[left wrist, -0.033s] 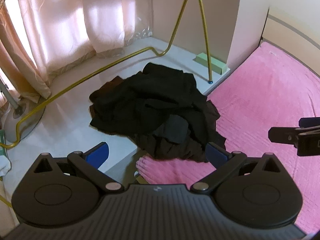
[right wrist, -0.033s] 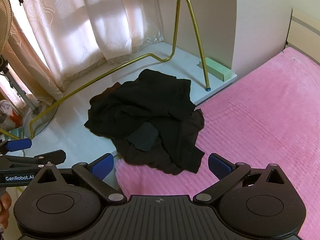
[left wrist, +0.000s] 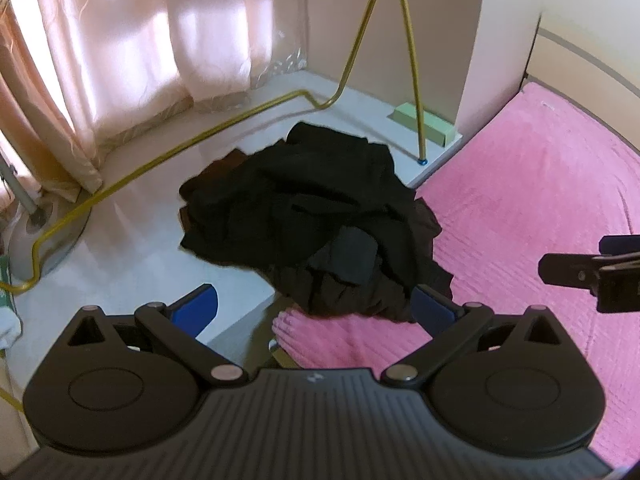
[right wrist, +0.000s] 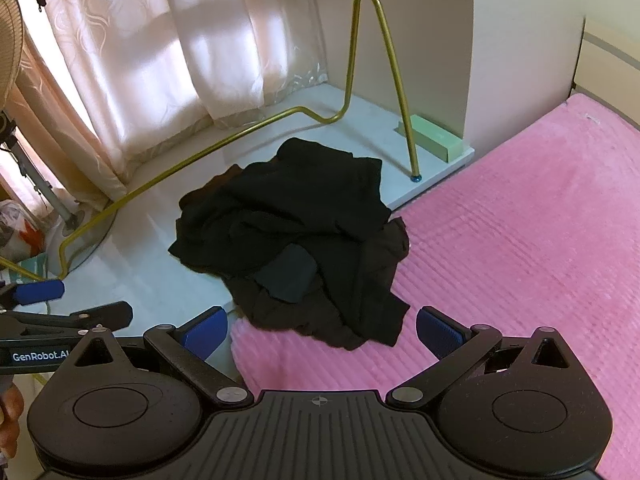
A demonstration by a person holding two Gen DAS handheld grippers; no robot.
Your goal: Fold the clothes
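Fingers (left wrist: 204, 306) of the left gripper (left wrist: 316, 308) are spread wide and hold nothing; those of the right gripper (right wrist: 324, 330) are likewise spread and empty. Both grippers hover above the near corner of the bed (right wrist: 520, 240), whose pink ribbed cover fills the right of each view. Beside the bed runs a pale window ledge (right wrist: 160, 272), backed by curtains (right wrist: 160, 60) and crossed by a gold metal rack (right wrist: 384, 60).

The heap of dark clothes (right wrist: 296, 232) lies crumpled, straddling the edge between ledge and bed: its upper part rests on the ledge, its lower, ragged hem spills onto the pink cover. No garment in it is flat or squared. The heap lies straight ahead of both grippers and below them, its long axis running from the far ledge toward the viewer. In the left wrist view the hem reaches nearly to the right-hand finger, so the left gripper appears the nearer. A small grey patch of fabric (right wrist: 290, 274) sits on the heap's near slope.
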